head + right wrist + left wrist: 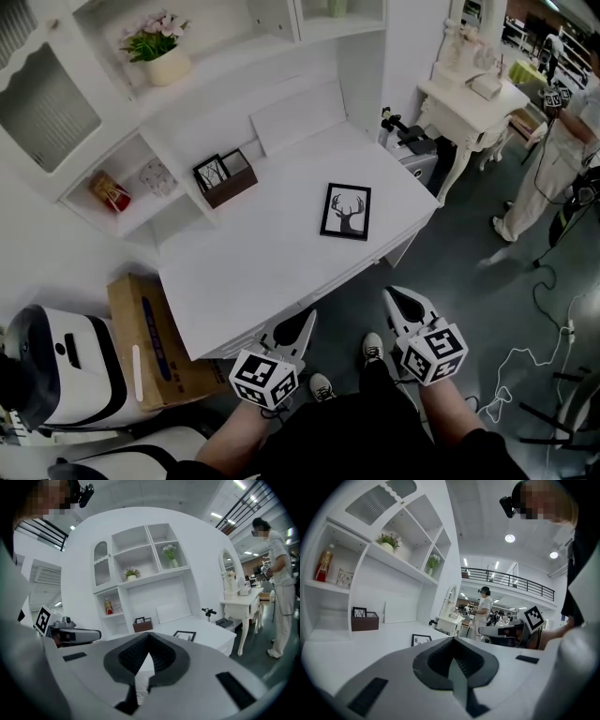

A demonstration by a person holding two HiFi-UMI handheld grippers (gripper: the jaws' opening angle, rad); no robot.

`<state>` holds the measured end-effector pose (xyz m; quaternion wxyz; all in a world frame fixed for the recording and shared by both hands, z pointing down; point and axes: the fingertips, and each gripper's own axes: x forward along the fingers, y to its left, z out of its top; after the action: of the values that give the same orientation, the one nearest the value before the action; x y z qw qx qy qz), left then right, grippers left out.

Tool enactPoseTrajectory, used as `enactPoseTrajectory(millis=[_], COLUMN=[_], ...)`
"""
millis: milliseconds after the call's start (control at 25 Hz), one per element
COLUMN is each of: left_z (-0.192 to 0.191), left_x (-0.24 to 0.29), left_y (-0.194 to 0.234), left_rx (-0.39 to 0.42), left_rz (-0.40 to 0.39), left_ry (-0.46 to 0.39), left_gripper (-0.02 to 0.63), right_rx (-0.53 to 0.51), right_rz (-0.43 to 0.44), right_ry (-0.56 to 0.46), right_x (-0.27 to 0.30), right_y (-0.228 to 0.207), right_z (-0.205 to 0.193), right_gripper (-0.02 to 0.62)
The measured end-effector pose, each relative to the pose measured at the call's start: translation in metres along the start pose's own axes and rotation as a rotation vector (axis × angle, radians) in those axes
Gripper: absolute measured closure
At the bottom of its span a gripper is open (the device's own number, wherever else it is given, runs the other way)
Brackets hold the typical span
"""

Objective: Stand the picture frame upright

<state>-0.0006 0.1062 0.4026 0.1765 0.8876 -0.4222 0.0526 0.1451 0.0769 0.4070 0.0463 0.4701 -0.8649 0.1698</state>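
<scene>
The frame (pixel 345 211) lies flat and face up, its deer print showing, on the desk (pixel 244 272). It sits toward the right edge, well apart from the brown box (pixel 225 178) near the shelf wall. Both grippers hang short of the desk's near edge and touch nothing. The left gripper (pixel 302 325) has its jaws together with nothing between them, and the right gripper (pixel 397 300) is likewise closed and empty. Each points forward across the desk and slightly down. The task therefore looks to be at its opening step, the approach: no grasp is made and the frame is not yet lifted. The next move calls for bringing 1 gripper forward to the frame, likely the right since the frame lies nearer to it, and parting its jaws before it arrives. Because the frame lies flush on the top, an edge must be caught or tipped up first, and the near short edge looks easiest to reach. The 2nd gripper could pin the far edge so the frame does not slide. Whether a stand is folded at the back cannot be seen, and standing the frame up probably depends on that.
</scene>
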Motion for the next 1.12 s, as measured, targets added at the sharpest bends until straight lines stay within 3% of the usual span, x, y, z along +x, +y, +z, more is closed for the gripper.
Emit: enactPoseTrajectory(millis=[1120], left_z=[0.007], left_x=[0.099], left_y=[0.007], left_rx=[-0.045], left_rz=[0.104], left_ry=[0.003], left_gripper=[0.601], right_rx=[-0.006], right_rz=[0.084], right_ry=[0.044], right_x=[0.045], right_y=[-0.095], right_z=[0.018], right_gripper=[0.592])
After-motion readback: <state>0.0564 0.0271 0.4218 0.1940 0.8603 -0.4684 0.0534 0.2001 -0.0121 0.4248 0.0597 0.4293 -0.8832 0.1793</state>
